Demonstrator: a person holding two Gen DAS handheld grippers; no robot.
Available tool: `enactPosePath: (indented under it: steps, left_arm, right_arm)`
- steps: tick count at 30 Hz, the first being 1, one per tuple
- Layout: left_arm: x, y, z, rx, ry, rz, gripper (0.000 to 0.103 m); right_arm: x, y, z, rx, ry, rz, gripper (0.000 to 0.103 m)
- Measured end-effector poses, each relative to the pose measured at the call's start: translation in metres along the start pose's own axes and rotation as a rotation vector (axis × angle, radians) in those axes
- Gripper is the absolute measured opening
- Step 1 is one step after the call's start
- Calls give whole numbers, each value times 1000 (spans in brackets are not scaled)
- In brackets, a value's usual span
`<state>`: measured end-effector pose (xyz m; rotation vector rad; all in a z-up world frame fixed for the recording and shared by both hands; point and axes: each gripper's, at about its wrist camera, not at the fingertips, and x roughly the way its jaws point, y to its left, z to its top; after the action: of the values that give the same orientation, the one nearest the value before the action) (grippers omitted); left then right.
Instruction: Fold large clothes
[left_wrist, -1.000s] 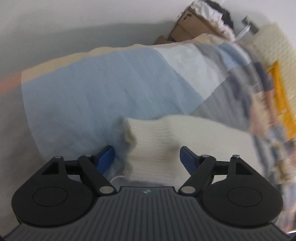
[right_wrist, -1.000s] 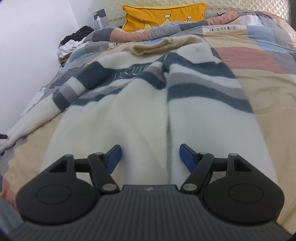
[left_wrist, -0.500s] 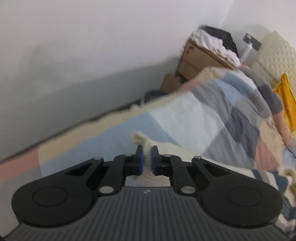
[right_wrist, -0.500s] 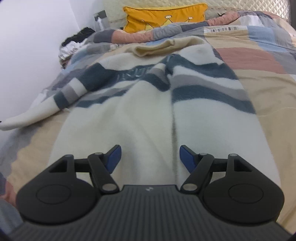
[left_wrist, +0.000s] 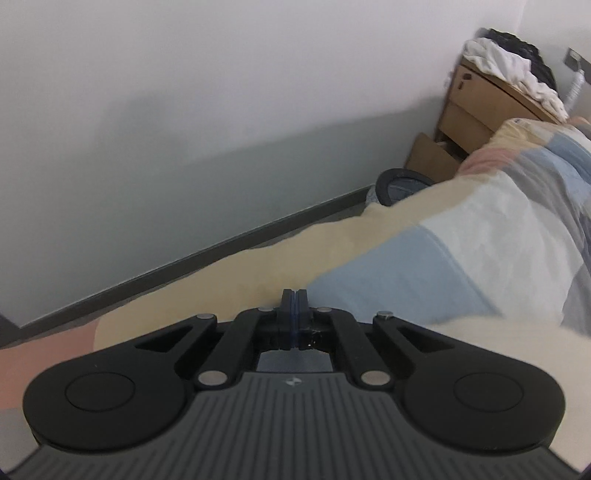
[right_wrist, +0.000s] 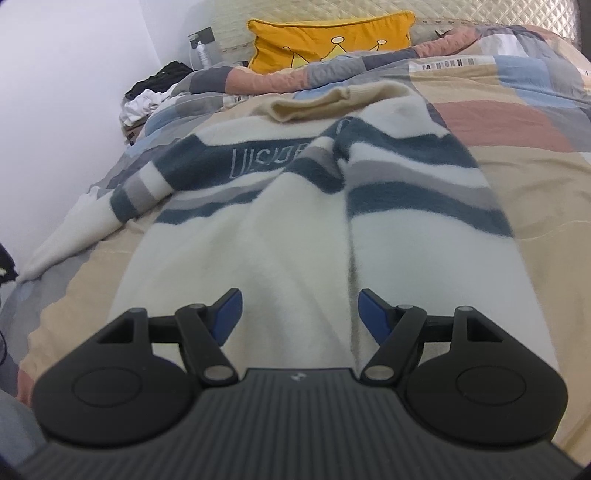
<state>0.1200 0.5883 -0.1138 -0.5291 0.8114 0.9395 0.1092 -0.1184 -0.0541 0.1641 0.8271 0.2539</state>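
One striped sweater (right_wrist: 314, 229) is being spanned by the spread right gripper (right_wrist: 297, 308); the left gripper (left_wrist: 294, 300) is being held pressed together, nothing visibly pinched.

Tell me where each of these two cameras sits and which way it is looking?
Left wrist: sits on the left gripper, looks along its shut fingers across the bed's edge toward the wall and a nightstand.
Right wrist: sits on the right gripper, looks up the bed over the striped sweater to a yellow pillow; fingers open.
Shared: the patchwork quilt, the sweater and the pile of clothes by the wall.
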Motion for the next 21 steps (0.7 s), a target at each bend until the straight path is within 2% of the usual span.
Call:
enactPosePath:
  steps: [5, 8, 11, 16, 21]
  left_arm:
    - [-2, -2, 0, 35, -17, -36, 0]
    - [-18, -10, -5, 110, 2, -99, 1]
    - [-50, -22, -9, 176, -23, -126, 2]
    - [-110, -38, -12, 187, -42, -223, 16]
    - [-181, -82, -31, 280, -79, -338, 23]
  right_arm:
    - [9, -1, -1, -7, 24, -7, 72]
    - [6, -2, -1, 4, 13, -3, 72]
    - [-1, -2, 2, 12, -12, -4, 72]
    - [-15, -3, 4, 18, -48, -6, 72]
    - [-25, -11, 3, 35, -62, -31, 72]
